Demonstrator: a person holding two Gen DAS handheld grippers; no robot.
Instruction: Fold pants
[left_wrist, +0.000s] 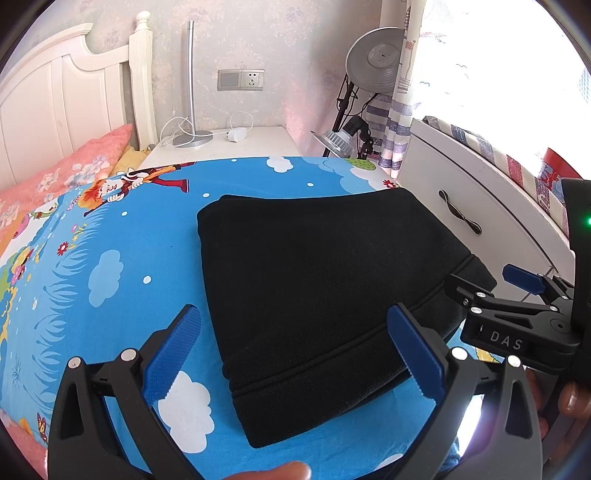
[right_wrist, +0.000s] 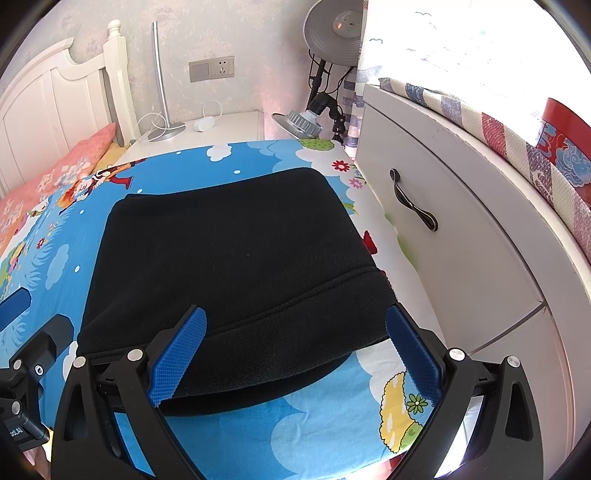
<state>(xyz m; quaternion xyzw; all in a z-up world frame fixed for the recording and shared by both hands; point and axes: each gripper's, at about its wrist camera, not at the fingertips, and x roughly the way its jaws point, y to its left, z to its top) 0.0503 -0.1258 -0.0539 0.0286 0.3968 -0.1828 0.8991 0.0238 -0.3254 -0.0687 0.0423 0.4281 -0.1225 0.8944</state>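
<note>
black fleece pants (left_wrist: 314, 288) (right_wrist: 229, 258) lie folded into a compact, roughly rectangular stack, flat on a bright blue cartoon-print bed sheet (left_wrist: 122, 266) (right_wrist: 295, 417). a stitched band runs across the near end. the stack sits near the bed's right edge.

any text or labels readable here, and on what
"D A S": white letters on the right gripper, on its black body, seen in the left wrist view.
Partial white lettering on the left gripper, low at the left edge of the right wrist view: cut off, unreadable.
Blue and white design on the red container on the cabinet: it may include characters, too distorted to read.
Wall socket: no text legible.
</note>
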